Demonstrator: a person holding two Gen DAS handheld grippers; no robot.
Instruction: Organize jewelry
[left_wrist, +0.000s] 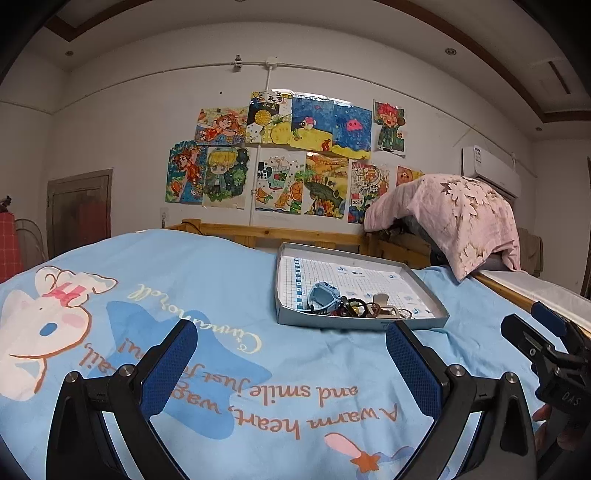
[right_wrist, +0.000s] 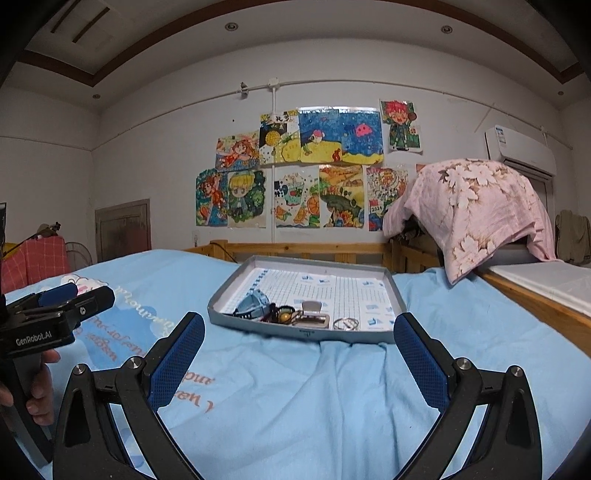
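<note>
Left gripper (left_wrist: 291, 354) and right gripper (right_wrist: 299, 349) both spread wide, empty — staged facing shallow grey cardboard tray (right_wrist: 397, 295) holding heaped jewelry pile (right_wrist: 284, 314) at its near edge.

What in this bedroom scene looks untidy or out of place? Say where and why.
The jewelry lies tangled in one heap at the near edge of the shallow tray on the blue bedspread, unsorted. Both grippers, left and right, are open and empty.

Dim even indoor light, soft shadows, heavy fisheye bending, dark corners.
</note>
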